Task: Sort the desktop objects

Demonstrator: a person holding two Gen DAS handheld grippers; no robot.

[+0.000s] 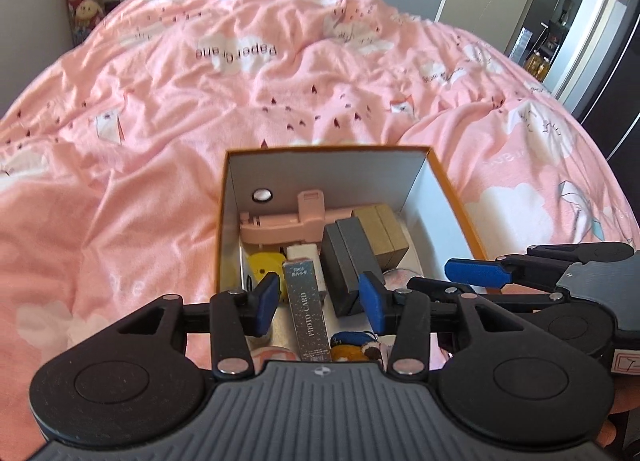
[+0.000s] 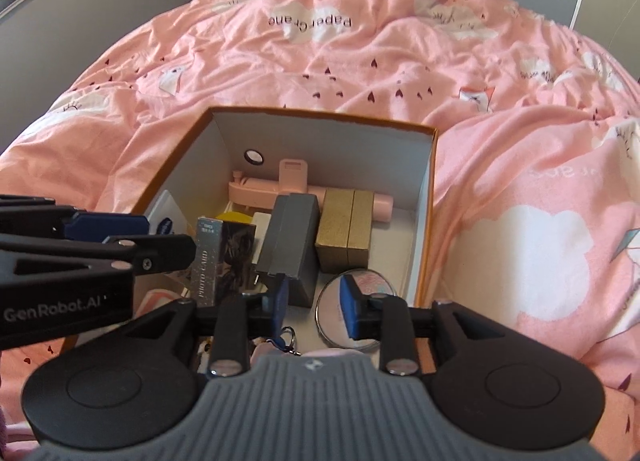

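While parted, left claw [image 1: 325, 303] hovers above photo-card box [image 1: 308, 313].

Orange box [image 2: 424, 197] open on pink bedding, holding photo-card pack [image 1: 306, 313], grey case [image 2: 288, 237].

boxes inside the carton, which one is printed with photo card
The narrow silvery glitter box, standing nearest the left gripper. The grey box and the gold box behind it are plain, with no lettering showing.
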